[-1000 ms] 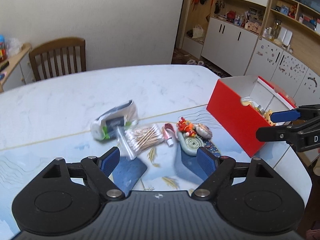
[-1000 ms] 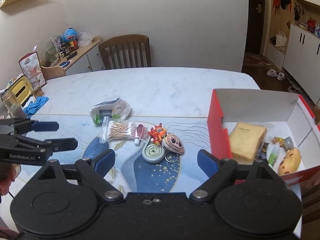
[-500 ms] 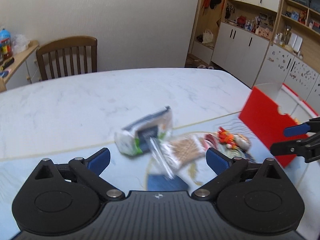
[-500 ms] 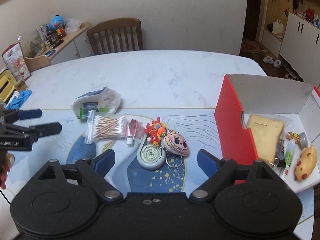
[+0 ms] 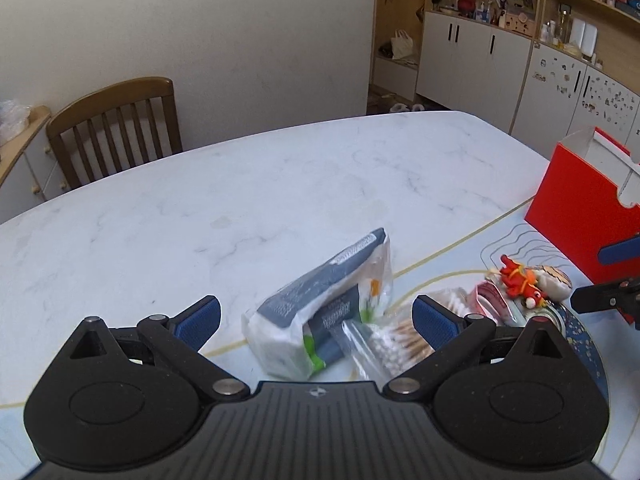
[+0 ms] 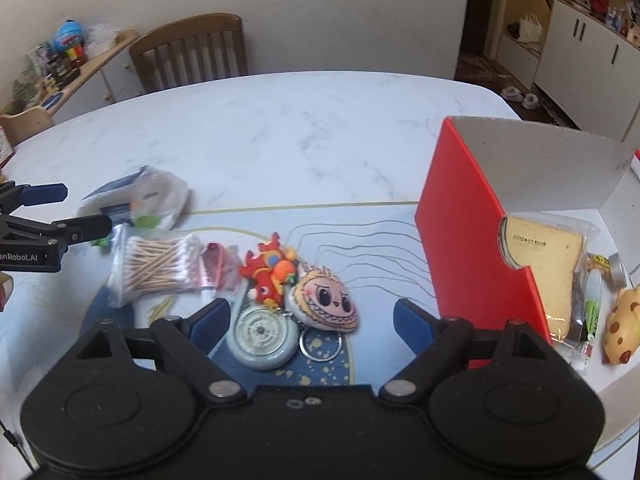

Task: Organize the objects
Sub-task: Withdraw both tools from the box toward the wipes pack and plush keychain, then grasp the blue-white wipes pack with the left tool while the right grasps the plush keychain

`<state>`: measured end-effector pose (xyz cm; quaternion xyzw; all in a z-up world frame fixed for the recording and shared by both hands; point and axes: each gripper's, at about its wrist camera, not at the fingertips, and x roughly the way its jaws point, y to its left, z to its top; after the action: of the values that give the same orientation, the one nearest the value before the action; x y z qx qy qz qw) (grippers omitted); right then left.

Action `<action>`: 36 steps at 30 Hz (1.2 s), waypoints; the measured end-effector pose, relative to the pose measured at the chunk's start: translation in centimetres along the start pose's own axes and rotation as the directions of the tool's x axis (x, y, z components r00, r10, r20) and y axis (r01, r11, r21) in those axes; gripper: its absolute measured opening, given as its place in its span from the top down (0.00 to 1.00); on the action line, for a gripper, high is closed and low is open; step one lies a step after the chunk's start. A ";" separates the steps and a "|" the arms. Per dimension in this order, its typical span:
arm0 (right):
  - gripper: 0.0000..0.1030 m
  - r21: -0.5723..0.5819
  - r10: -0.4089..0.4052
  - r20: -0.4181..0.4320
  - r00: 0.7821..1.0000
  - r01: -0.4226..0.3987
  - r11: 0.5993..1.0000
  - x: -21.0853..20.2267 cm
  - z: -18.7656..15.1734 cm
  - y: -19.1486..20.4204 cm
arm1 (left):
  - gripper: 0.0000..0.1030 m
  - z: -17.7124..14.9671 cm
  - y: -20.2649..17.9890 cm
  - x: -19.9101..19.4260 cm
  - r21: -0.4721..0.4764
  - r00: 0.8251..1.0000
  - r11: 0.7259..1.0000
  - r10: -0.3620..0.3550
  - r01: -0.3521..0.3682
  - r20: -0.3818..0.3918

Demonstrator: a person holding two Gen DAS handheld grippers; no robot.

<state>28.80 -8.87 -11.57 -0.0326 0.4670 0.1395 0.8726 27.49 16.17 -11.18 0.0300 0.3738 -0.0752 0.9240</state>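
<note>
My left hand-held gripper (image 5: 316, 318), jaws apart, just opened: tissue pack (image 5: 320, 320) dead ahead between them, long axis pointing away.

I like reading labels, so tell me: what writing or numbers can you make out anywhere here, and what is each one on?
"enRobot.AI": white letters, cut off at the frame edge, on the black left gripper.
"2026", then blurred digits: date stamp on the tan bread slice in clear wrap inside the red cardboard box.
Print on the grey and white tissue pack: too blurred to read.
Green and white tube: lettering too small.
</note>
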 end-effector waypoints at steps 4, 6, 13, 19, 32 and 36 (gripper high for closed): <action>0.15 0.008 -0.018 0.002 1.000 0.018 1.000 0.8 0.1 -0.1 | 0.01 0.5 -0.1 1.6 0.004 1.000 1.000 -0.002 0.002 -0.009; 0.15 0.020 -0.025 0.003 1.000 0.025 0.999 1.2 0.2 -0.3 | 0.01 0.8 0.0 2.3 0.003 1.000 1.000 0.001 -0.001 -0.011; 0.17 0.033 -0.020 -0.007 1.000 0.020 0.999 2.5 0.5 -0.6 | 0.01 0.9 -0.1 3.9 0.010 1.000 1.000 0.005 -0.005 -0.012; 0.34 0.087 0.023 -0.028 0.999 -0.021 0.996 3.4 0.5 -1.4 | 0.01 0.9 0.2 4.6 -0.005 0.999 1.000 -0.024 0.024 -0.024; 0.53 0.154 0.116 -0.025 0.993 -0.111 0.982 3.4 0.4 -2.3 | 0.51 1.1 0.8 5.2 -0.078 0.997 0.995 -0.058 0.054 -0.057; 0.64 0.147 0.117 -0.022 0.993 -0.113 0.983 3.2 0.5 -2.1 | 0.65 1.4 0.7 4.7 -0.079 0.997 0.996 -0.056 0.052 -0.059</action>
<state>31.50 -10.07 -14.09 0.0560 0.4904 0.1546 0.8558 31.91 16.12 -13.44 -0.0138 0.4053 -0.0847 0.9101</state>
